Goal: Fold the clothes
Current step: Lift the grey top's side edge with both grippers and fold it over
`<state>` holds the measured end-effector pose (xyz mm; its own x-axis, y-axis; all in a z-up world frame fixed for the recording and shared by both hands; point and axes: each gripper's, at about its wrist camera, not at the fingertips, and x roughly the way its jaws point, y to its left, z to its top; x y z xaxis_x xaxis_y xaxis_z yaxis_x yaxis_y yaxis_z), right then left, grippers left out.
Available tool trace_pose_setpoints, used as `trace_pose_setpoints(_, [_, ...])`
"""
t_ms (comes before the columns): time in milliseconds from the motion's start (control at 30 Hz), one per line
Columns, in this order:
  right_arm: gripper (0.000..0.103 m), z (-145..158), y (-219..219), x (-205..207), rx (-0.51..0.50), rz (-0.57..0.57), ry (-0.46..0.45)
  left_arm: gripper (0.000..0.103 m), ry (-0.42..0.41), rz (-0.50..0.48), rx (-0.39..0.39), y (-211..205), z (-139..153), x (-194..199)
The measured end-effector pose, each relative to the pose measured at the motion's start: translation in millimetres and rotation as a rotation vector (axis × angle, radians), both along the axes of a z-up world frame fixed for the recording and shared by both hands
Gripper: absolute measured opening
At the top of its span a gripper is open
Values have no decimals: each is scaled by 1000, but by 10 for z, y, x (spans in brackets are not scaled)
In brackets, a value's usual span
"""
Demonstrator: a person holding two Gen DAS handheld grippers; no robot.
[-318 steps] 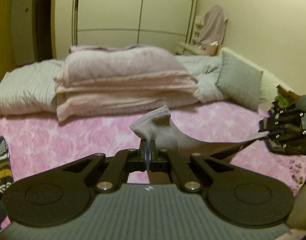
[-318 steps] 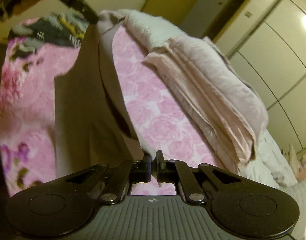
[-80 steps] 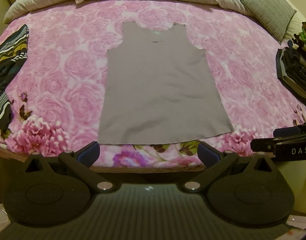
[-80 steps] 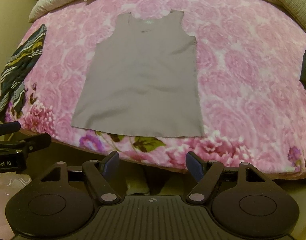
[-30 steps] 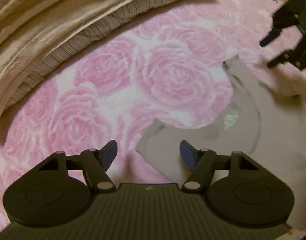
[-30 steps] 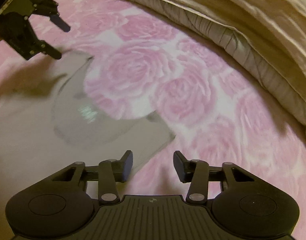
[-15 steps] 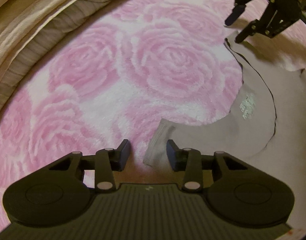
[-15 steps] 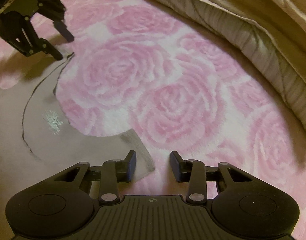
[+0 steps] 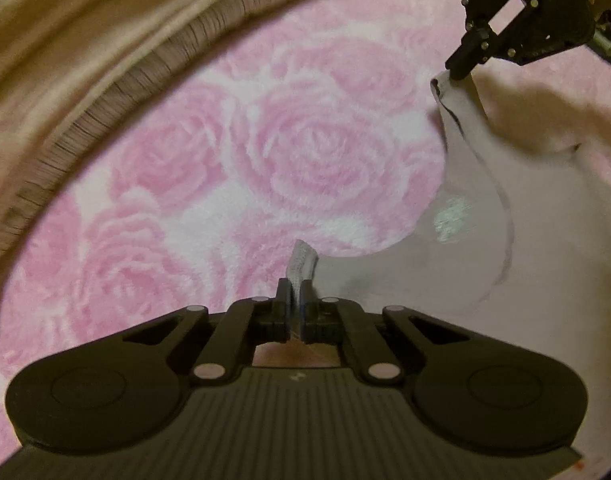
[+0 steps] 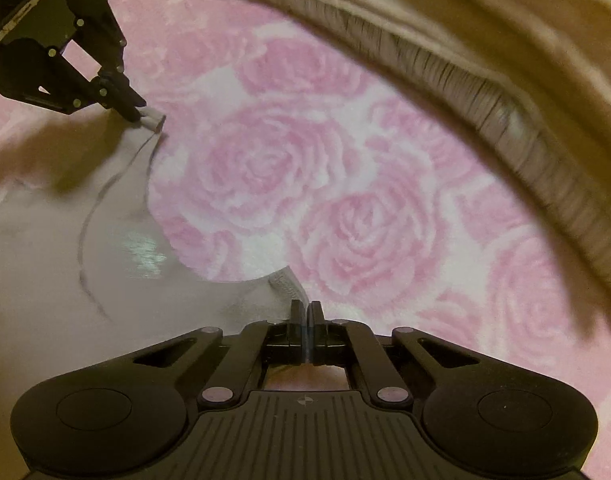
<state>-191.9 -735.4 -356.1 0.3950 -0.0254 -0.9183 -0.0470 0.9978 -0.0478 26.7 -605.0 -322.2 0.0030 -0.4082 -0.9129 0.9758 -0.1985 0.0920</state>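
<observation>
A grey tank top (image 9: 485, 272) lies on the pink rose-patterned bedspread (image 9: 305, 152), neckline towards the pillows. My left gripper (image 9: 293, 286) is shut on the ribbed end of its left shoulder strap (image 9: 302, 261). In the right wrist view my right gripper (image 10: 306, 309) is shut on the other strap's end (image 10: 285, 283), and the tank top (image 10: 45, 280) spreads to the left. Each gripper shows in the other's view: the right one (image 9: 457, 74) at top right, the left one (image 10: 139, 114) at top left, both pinching a strap tip.
Folded beige and grey bedding (image 9: 85, 60) is piled along the head of the bed, close beyond the straps; it runs across the top right (image 10: 505, 60) of the right wrist view. Pink bedspread (image 10: 305, 160) fills the space between the straps.
Both grippers went from open over the strap ends to shut on them. The straps are now pinched and lifted slightly off the bedspread.
</observation>
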Motion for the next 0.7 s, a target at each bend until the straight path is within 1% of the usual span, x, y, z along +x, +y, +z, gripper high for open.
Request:
trace_pose_setpoints(167, [0,576,364,-495,-64,-10,-83,1,-81,-35,-113,546,558,-370])
trace_pose_setpoints(267, [0,859,839,-868,-136,20,-117,1,-118,-56,-158,1017,815,-712])
trace_pose_setpoints(367, [0,1042,1365,-1261,-182,37,-150,1,-113,-47,-176,1466,939,-1058])
trace_pose_setpoints(433, [0,1083,1711,-1524,-196,62,-156,1,-129,-54,-176,1793,973,-1329])
trace_pose_setpoints(533, [0,1012,2287,-1971,-231,137,-147,0,-155,-60,-158,2260,948,-1768])
trace_pose_setpoints(633, [0,814,2709,-2356,-242,196,-132,0,-193,-58,-129,2691,842,-2191])
trace_pose_setpoints(700, [0,625,2960,-2601,-253,245,-120,0,-217,-64,-115,2928,748,-2435])
